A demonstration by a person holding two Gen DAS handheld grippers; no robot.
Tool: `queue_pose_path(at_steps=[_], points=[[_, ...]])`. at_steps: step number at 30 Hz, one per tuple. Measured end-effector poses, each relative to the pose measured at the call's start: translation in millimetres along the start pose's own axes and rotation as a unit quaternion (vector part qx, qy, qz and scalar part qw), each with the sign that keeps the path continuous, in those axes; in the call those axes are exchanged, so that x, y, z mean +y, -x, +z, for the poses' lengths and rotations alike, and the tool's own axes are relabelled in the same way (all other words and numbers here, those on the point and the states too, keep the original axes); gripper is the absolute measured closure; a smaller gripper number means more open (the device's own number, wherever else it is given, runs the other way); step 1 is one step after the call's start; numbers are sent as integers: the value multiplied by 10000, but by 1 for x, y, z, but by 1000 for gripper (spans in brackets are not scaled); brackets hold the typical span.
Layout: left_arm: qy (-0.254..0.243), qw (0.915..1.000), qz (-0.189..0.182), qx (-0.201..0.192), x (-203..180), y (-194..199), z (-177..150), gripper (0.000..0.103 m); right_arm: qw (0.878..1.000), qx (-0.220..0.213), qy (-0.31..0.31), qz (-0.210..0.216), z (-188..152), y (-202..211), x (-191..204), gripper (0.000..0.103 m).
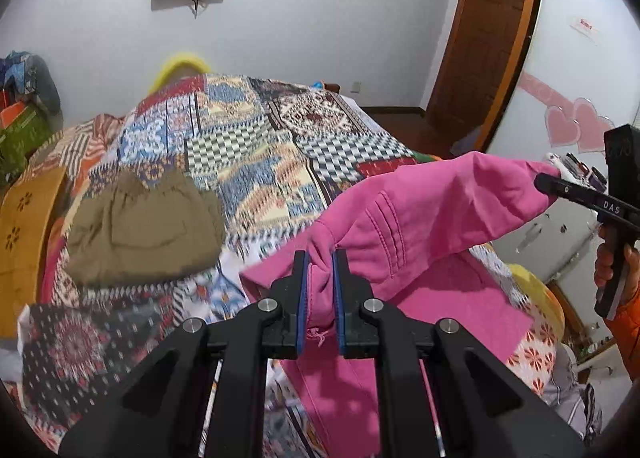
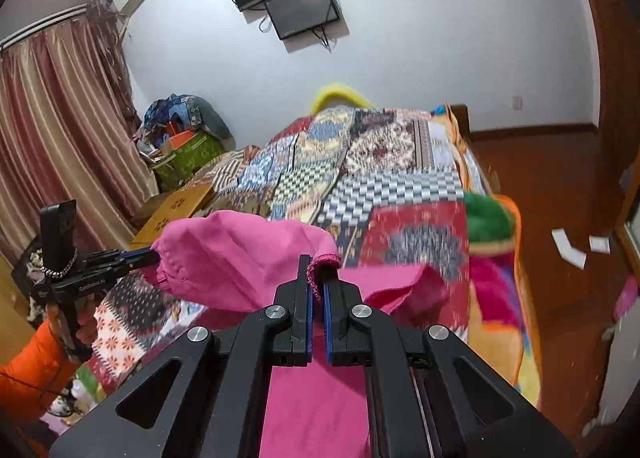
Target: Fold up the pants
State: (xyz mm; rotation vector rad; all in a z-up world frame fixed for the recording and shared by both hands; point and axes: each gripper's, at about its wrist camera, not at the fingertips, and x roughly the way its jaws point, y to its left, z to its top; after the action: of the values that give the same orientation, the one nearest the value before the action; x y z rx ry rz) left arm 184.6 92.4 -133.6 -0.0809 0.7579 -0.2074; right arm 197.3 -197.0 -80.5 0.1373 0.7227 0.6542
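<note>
Pants (image 1: 420,210), pink, are held above the patterned bedspread (image 1: 248,146), one end lifted, lower part draped on the bed. Left to right: a brown garment (image 1: 144,230), apparently already folded, lies apart at left. Left gripper (image 1: 320,258) is clamped on one corner of the pants; right gripper (image 2: 316,270) is clamped on the other corner. Est. progress: fold approx. half done; lifted end not yet laid down, further folds likely req'd.

Folded olive garment (image 1: 144,230) lies left of the pink pants (image 1: 420,214); patchwork quilt (image 1: 256,162) beyond lies open.
</note>
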Motion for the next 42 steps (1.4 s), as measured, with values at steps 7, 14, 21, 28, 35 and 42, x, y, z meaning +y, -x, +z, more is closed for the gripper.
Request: queue_pose_path(at_steps=[7, 14, 21, 28, 35, 42], points=[[172, 9995, -78, 253, -3, 4, -41, 92, 9990, 315, -315, -30, -43, 4, -7, 99], [264, 9985, -214, 436, -9, 9, -68, 92, 9976, 564, -357, -169, -72, 9, -7, 99], [242, 9978, -245, 558, -15, 15, -87, 92, 9955, 844, -87, -412, -99, 4, -2, 99], [129, 9973, -235, 688, -22, 16, -101, 92, 9922, 1069, 154, -627, -115, -2, -1, 99], [55, 9969, -103, 783, -22, 21, -110, 87, 9891, 1275, 188, -716, -118, -3, 1, 98], [70, 9977, 29, 676, -13, 41, -106, 87, 9859, 1324, 234, -999, -114, 17, 0, 91]])
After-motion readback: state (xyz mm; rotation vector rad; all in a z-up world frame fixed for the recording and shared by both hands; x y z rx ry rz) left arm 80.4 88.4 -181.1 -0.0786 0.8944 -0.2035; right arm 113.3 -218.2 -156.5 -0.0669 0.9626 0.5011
